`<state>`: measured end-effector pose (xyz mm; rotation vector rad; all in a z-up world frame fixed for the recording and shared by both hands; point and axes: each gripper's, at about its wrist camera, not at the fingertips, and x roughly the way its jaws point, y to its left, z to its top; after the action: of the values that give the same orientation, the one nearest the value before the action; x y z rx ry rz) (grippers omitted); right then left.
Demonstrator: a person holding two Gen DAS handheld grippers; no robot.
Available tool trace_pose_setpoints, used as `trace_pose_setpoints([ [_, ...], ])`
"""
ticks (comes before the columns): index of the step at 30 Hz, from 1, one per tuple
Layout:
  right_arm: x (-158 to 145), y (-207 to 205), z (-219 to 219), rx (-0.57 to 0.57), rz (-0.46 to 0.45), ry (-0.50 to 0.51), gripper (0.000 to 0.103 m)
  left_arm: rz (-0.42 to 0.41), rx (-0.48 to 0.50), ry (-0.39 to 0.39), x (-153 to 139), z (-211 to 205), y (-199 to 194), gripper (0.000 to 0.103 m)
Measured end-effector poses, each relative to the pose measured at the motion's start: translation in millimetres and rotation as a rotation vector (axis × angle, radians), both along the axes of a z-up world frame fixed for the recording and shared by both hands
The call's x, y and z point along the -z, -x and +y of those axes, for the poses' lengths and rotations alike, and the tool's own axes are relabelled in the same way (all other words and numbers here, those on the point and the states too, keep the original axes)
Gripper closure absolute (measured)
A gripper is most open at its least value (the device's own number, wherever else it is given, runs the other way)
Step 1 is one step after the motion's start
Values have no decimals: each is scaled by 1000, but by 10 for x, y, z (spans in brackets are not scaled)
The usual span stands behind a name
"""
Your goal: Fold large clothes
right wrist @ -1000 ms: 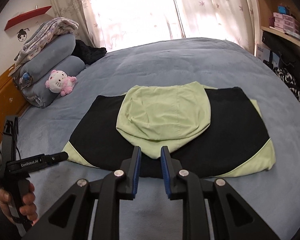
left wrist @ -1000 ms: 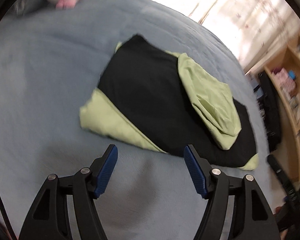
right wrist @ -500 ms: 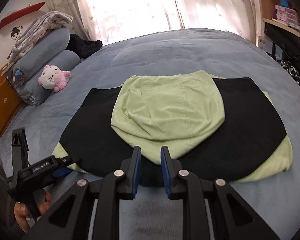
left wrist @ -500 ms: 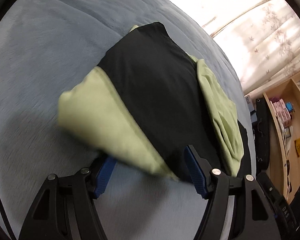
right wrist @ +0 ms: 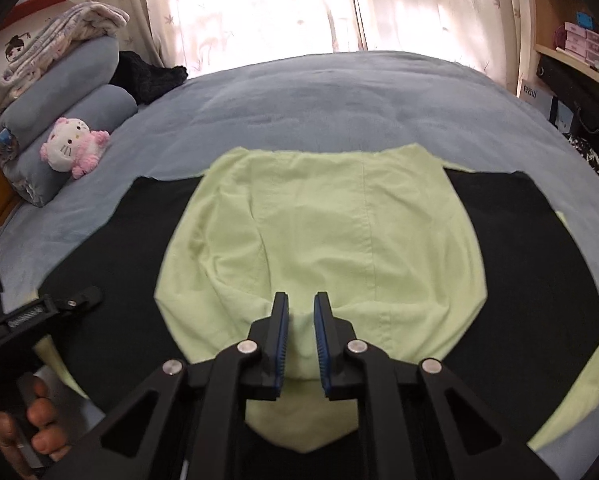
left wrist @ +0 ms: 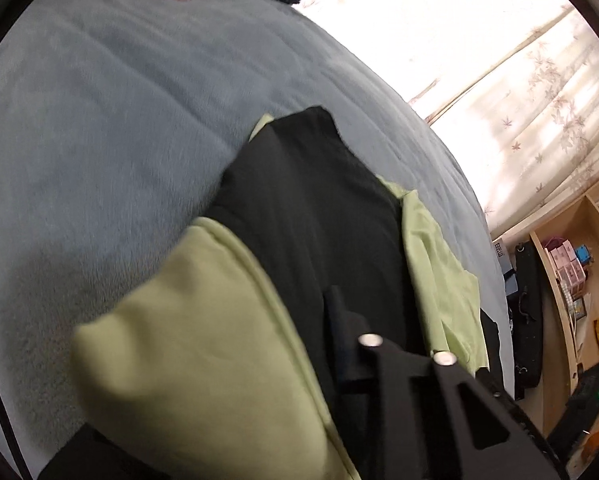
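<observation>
A grey-blue plush bed [right wrist: 339,96] carries the black-and-green hooded garment [right wrist: 323,240]; sunlit leaf-print curtains [right wrist: 259,4] behind. Right claw [right wrist: 301,340] hovers narrowly parted (left claw [left wrist: 299,360]: cannot tell).

A blue-grey bed [right wrist: 339,92] carries the black-and-green garment [right wrist: 319,240] spread flat — beyond the garment's left end lie stacked bolsters [right wrist: 71,92], a pink-and-white plush toy [right wrist: 73,148] and a dark bundle [right wrist: 147,76].

Home bedroom, blue-covered bed [right wrist: 339,92], pillows [right wrist: 75,80], plush cat [right wrist: 73,146], curtained window [right wrist: 259,8]
</observation>
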<state>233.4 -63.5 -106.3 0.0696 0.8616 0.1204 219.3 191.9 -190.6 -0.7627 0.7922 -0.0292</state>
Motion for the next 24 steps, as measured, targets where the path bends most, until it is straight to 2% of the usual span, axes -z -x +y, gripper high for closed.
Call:
trace_pose_setpoints([
  [4,201,-4,5,-13,49,0,90,-53,5,-99,-216,-130,37,93],
  [10,346,74,-80,0,63,-54,90,-178,73,-294,-820,-571,34,93],
  [14,364,72,-62,-1,72,-39,90,-243,142,-327,-1143,-921,-19,93],
  [16,368,73,-89,5,79,-63,90,-261,168,-334,-1261,-1091,-52,93],
  [18,372,79,-177,3,86,-133,90,-278,194,-342,-1353,-1232,-79,93],
  [22,360,136,-560,59,138,-435,90,-316,256,-380,-1505,-1616,-131,93],
  [23,332,193,-685,94,140,-485,90,-327,274,-393,-1543,-1724,-136,93],
  [24,286,253,-790,130,129,-489,90,-339,297,-408,-1580,-1861,-145,93],
])
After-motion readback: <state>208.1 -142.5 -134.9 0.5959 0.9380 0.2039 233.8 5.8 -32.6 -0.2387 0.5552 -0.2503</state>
